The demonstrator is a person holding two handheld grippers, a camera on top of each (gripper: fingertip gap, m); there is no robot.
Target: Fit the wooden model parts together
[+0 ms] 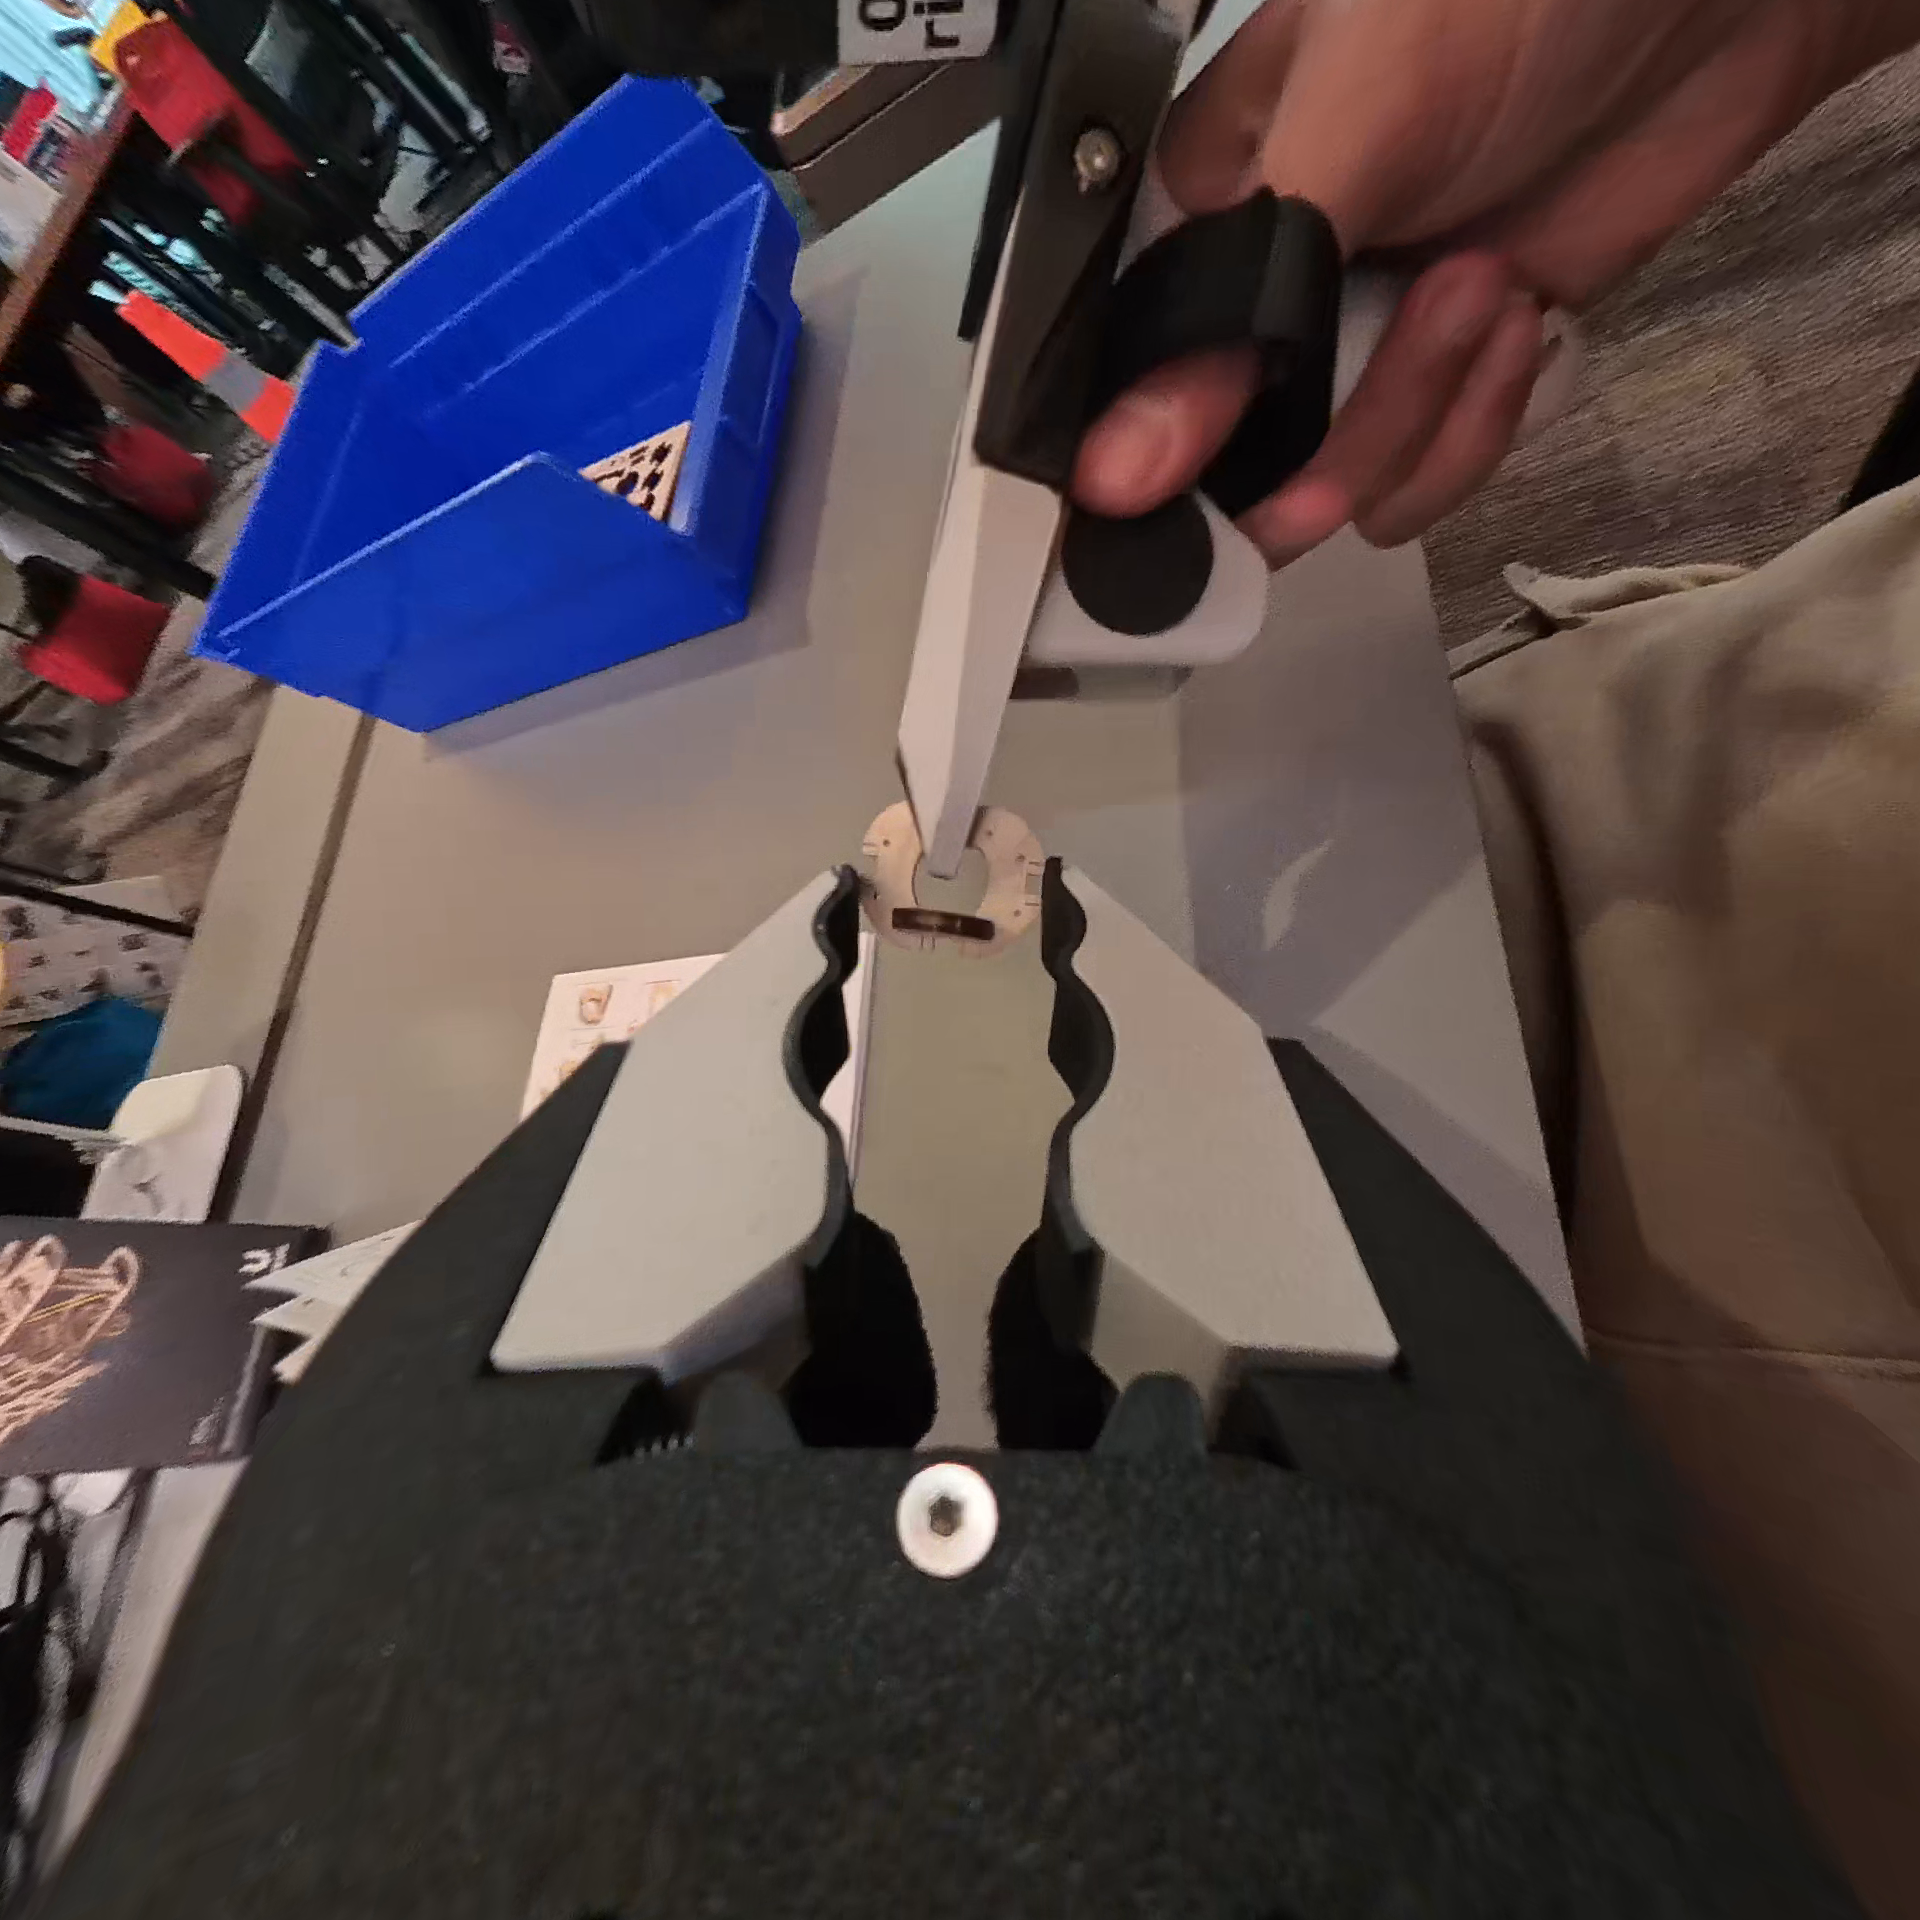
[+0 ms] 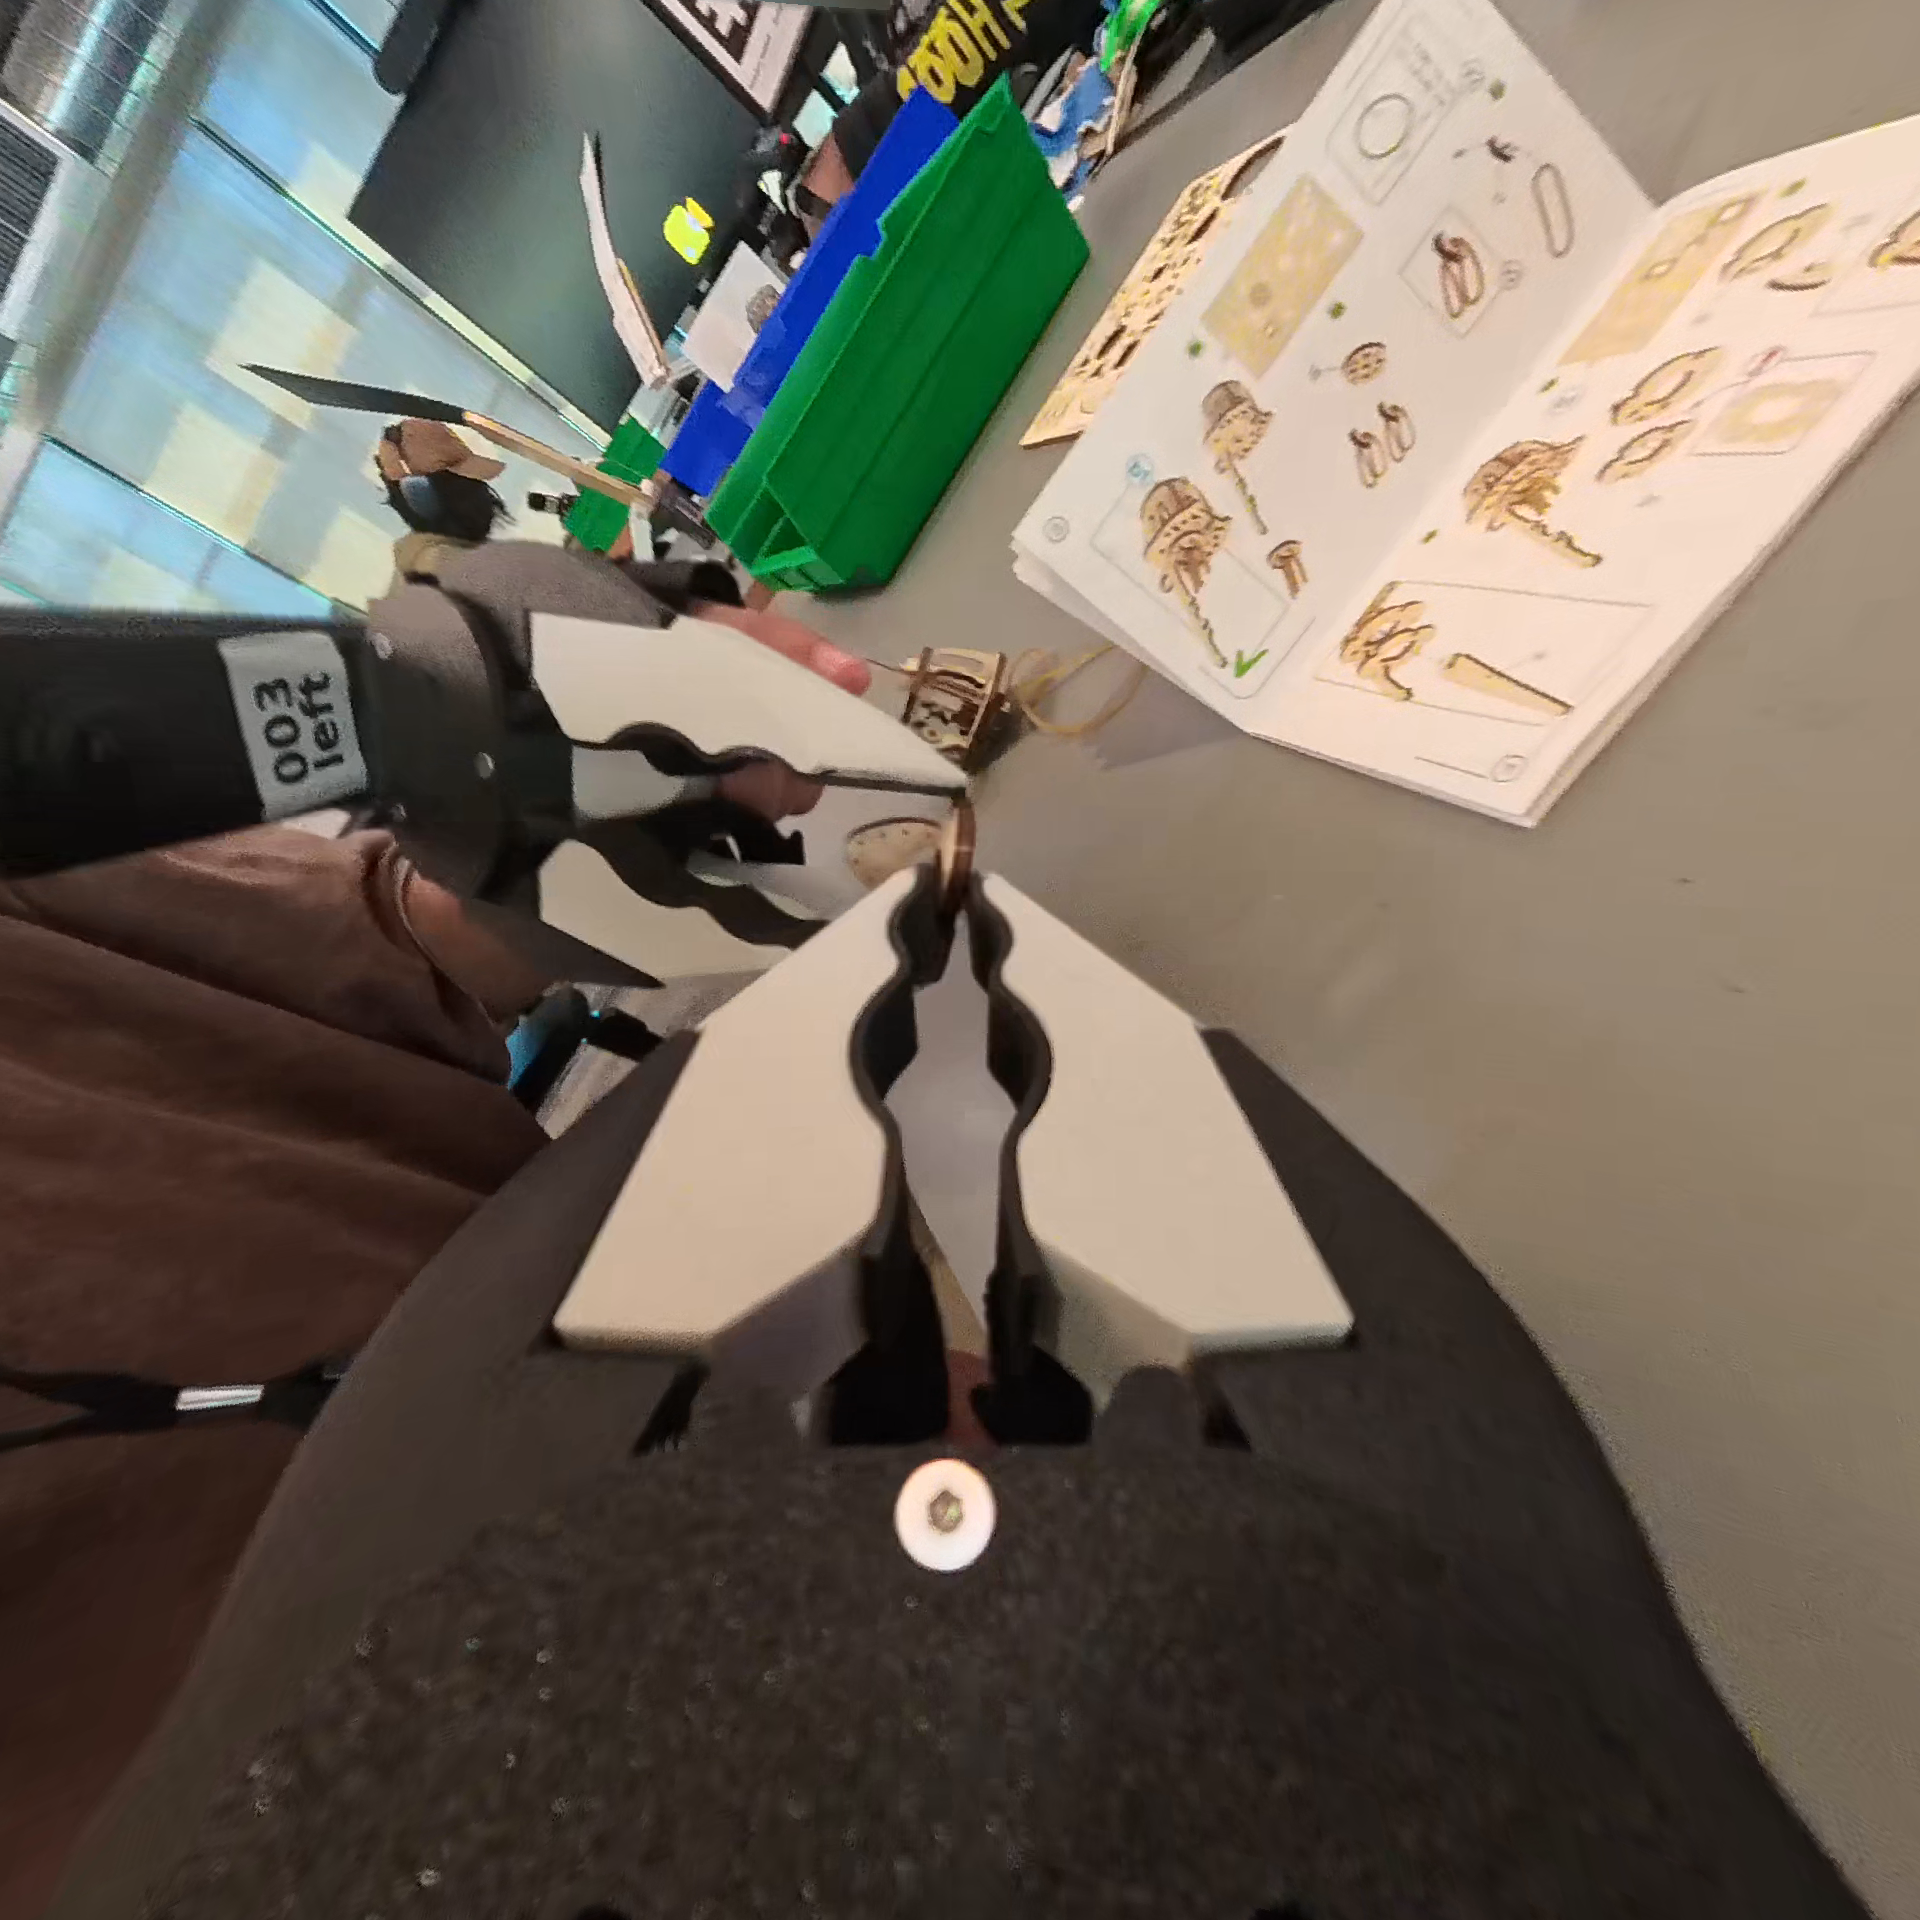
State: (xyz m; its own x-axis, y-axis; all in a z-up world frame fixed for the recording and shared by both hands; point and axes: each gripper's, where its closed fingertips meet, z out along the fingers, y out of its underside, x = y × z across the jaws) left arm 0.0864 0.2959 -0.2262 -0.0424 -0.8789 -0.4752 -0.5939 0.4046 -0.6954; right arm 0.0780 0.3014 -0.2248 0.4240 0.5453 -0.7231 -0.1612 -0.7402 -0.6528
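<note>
Above the bench (image 1: 665,831): a wooden ring (image 1: 951,883) is held in the air between both grippers.
Left gripper (image 1: 951,883): its jaws are spread about the ring's width, and their tips are pressed on the ring's outer edges.
Right gripper (image 2: 940,883): it is seen nearly closed, with the ring (image 2: 958,847) pinched edge-on at the tips; in the left view its finger (image 1: 951,769) is laid through the ring's middle.
Hand (image 1: 1455,229): the right gripper's handle is clasped.
Bin (image 1: 499,478): blue, set on the bench beyond the ring.
Booklet (image 2: 1455,416): laid open on the bench.
Model (image 2: 951,691): a part-built wooden piece is set near the booklet.
</note>
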